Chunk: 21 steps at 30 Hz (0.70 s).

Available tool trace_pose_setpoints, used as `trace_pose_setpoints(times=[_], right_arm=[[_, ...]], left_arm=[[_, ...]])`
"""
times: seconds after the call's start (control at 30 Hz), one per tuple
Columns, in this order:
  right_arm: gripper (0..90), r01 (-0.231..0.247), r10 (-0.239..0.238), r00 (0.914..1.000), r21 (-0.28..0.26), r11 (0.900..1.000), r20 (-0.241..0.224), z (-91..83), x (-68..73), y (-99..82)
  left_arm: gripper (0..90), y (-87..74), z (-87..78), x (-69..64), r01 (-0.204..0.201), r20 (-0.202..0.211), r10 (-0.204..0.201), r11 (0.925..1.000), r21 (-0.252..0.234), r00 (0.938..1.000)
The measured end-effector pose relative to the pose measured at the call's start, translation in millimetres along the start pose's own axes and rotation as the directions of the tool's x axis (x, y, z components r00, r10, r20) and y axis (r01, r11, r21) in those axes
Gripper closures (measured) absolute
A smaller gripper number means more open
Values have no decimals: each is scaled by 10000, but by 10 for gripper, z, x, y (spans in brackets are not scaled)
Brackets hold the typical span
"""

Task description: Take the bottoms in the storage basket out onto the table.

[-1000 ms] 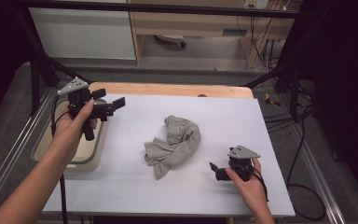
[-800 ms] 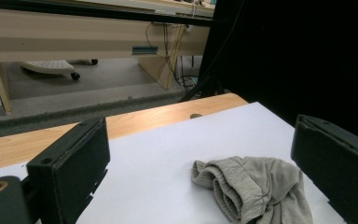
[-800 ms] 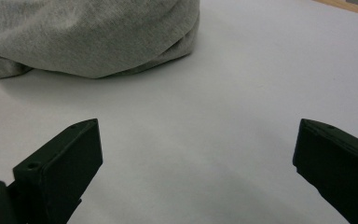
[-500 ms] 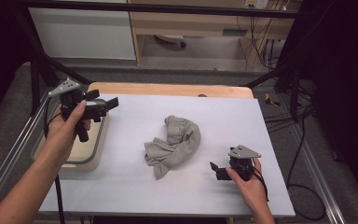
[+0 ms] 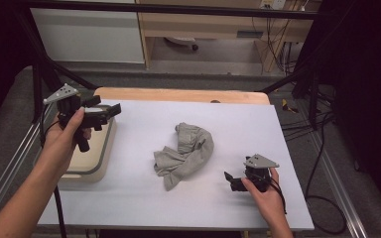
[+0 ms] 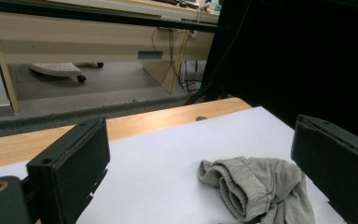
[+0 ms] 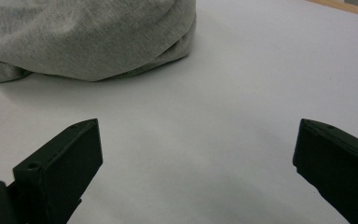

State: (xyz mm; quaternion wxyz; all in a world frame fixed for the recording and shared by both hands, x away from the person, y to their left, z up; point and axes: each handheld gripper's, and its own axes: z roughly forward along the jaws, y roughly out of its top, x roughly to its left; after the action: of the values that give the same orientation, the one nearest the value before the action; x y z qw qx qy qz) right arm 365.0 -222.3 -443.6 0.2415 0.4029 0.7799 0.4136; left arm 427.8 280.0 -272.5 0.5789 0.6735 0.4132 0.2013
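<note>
Two grippers, jaws wide and empty, flank crumpled grey sweatpants (image 5: 184,154); left gripper (image 5: 110,112) has retreated left over the beige bin (image 5: 95,163); right gripper (image 5: 232,180) waits near.

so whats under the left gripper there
The left gripper is held in the air above a cream tray at the left edge of the white table. The hand and forearm cover much of the tray, so its contents cannot be judged.

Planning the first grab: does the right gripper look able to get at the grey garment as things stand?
Probably yes. The right gripper sits low on the white table, jaws open toward the grey garment, with bare surface between them.
</note>
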Motion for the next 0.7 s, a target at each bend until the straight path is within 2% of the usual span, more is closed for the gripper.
trace_pose_setpoints(times=[0.27, 0.47, 0.7], right_arm=[[21, -57, 57, 10000, -18, 10000, 54, -13, -22, -2], [23, -215, 219, 9996, -208, 9996, 200, -80, -77, -6], [24, -393, 407, 9983, -333, 9987, 421, -191, -164, -39]], left_arm=[[45, -43, -69, 13, -201, -35, 201, 9998, -9, 9998], [47, -38, -150, 29, -121, -67, 119, 9996, -267, 9999], [47, -64, -238, 64, -58, -95, 55, 9994, -335, 9999]])
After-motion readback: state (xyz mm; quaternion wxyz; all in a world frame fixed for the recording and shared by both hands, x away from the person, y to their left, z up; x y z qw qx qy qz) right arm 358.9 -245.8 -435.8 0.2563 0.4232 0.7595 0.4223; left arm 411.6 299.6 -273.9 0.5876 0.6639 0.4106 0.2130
